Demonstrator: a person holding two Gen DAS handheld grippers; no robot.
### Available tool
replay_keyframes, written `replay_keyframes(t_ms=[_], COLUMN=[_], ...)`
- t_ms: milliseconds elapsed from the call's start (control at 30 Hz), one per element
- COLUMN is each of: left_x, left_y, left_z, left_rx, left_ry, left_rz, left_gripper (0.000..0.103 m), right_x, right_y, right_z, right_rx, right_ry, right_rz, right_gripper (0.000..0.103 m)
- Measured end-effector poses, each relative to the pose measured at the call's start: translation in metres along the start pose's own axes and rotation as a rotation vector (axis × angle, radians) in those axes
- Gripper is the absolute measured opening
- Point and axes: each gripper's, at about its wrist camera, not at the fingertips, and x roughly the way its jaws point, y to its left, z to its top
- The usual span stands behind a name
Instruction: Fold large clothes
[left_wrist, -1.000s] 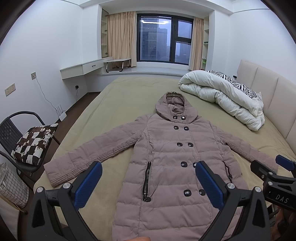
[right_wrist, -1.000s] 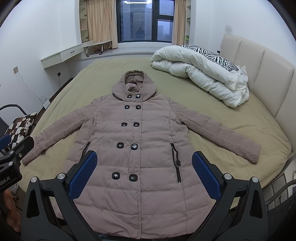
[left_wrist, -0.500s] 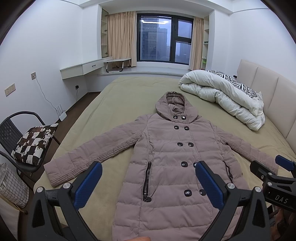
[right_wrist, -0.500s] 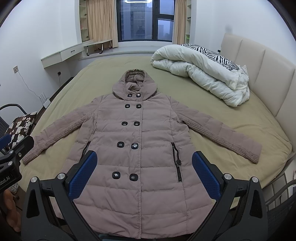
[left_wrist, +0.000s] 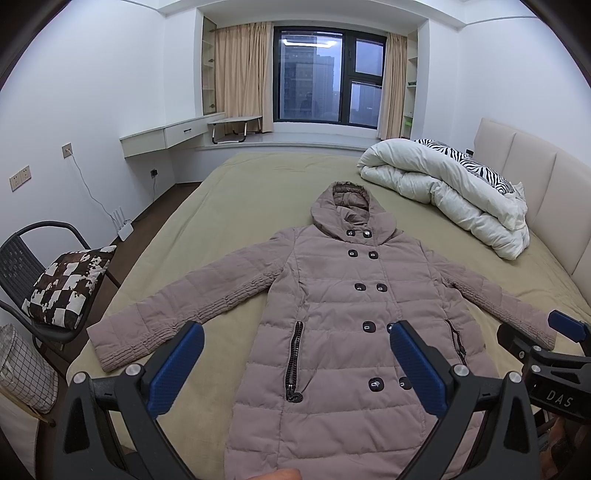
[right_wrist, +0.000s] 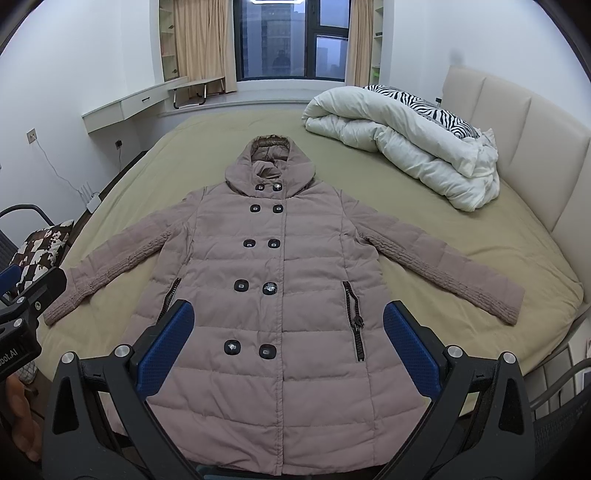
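A long taupe quilted hooded coat (left_wrist: 343, 306) lies flat and face up on the bed, buttoned, both sleeves spread out; it also shows in the right wrist view (right_wrist: 280, 280). My left gripper (left_wrist: 295, 354) is open and empty, held above the coat's lower left part. My right gripper (right_wrist: 288, 332) is open and empty, above the coat's hem area. The right gripper's body shows at the right edge of the left wrist view (left_wrist: 546, 365). The left gripper's body shows at the left edge of the right wrist view (right_wrist: 22, 314).
The bed (right_wrist: 424, 221) has an olive cover. A rolled white duvet with a zebra pillow (right_wrist: 402, 129) lies by the padded headboard (right_wrist: 517, 122). A black chair with a checked cushion (left_wrist: 55, 280) stands left of the bed, a wire basket (left_wrist: 22, 369) beside it.
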Motion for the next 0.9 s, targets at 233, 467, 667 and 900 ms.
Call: replay_keyframes(t_ms=[233, 467, 667, 900], left_x=[0.001, 0.01, 0.035, 0.095], left_y=[0.004, 0.01, 0.008, -0.006], left_z=[-0.004, -0.026, -0.032, -0.041], left_rx=[0.0, 0.001, -0.006, -0.033], left_ry=[0.006, 0.018, 0.071, 0.223], left_rz=[0.002, 0.016, 0.007, -0.12], left_gripper=[0.103, 0.103, 0.103, 0.103], right_x=[0.004, 0.017, 0.041, 0.105], right_y=[-0.001, -0.006, -0.047, -0.22], right_z=[0.001, 0.002, -0.001, -0.031], right_rx=[0.0, 0.009, 0.132, 0.533], right_ry=[0.013, 0.037, 0.046, -0.029], right_rz=[0.002, 0.009, 0.085, 0.115], right_gripper=[0.103, 0.103, 0.103, 0.103])
